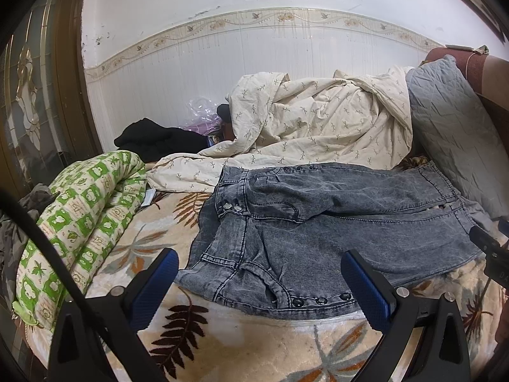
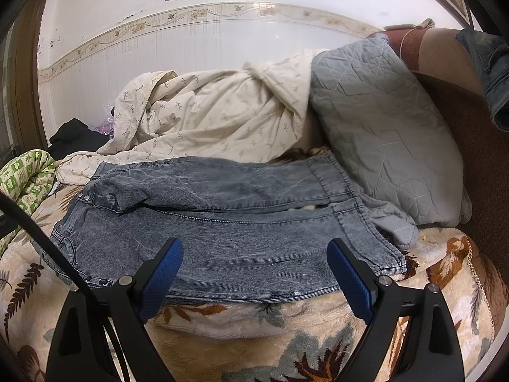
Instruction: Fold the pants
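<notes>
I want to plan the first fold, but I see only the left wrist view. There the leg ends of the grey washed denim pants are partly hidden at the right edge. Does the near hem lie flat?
Observer: Yes. In the right wrist view, the near hem of the grey washed denim pants lies flat on the cream floral plush blanket.
Operator: Does anything touch that hem?
Observer: A loose corner of the grey quilted pillow lies against it and seems to touch.
Operator: Is the right gripper ready?
Observer: The right gripper is open, jaws wide apart, over the near edge of the pants, holding nothing.
</notes>
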